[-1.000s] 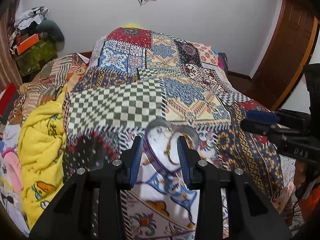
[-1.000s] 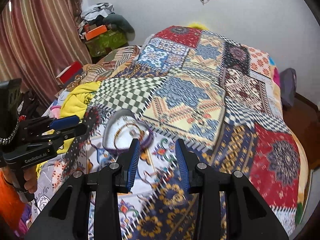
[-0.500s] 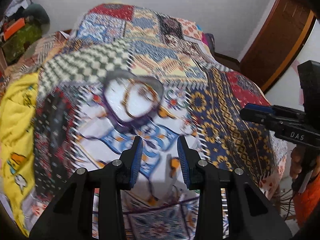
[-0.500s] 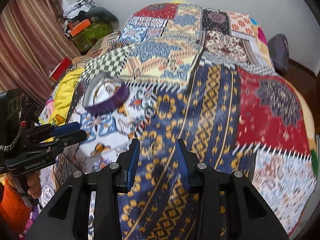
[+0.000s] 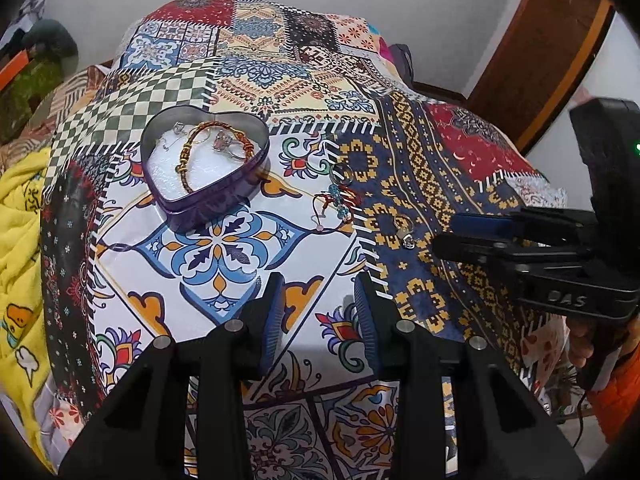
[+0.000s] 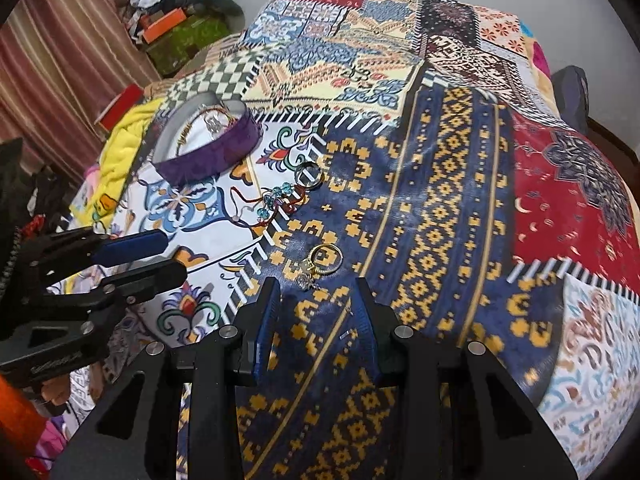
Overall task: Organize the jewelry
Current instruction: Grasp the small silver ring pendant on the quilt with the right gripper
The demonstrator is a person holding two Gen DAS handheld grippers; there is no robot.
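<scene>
Jewelry lay scattered on a bed [image 5: 420,184] covered with a multicoloured patchwork-print bedspread. A purple heart-shaped metal tin [image 5: 208,196] [image 6: 212,156] sat on the white floral patch, holding a gold-and-red beaded bracelet [image 5: 186,160] and a few small silvery pieces on its white lining. Just right of the tin, apart from it, a red cord bracelet with turquoise beads [image 5: 336,204] [image 6: 276,200] rested across the edge of the white patch, with a plain silver ring [image 6: 309,174] near its far end. Further right, on the navy-and-yellow patch, lay a gold ring with small silvery pieces beside it [image 5: 404,230] [image 6: 320,266].

The left hand-held gripper [image 5: 320,320] hovered above the white patch with its blue-padded fingers spread wide and nothing between them. The right hand-held gripper [image 6: 316,320] was likewise spread wide and unladen, poised over the navy patch just short of the gold ring. A yellow printed blanket [image 5: 20,240] was bunched at the bed's left side.
</scene>
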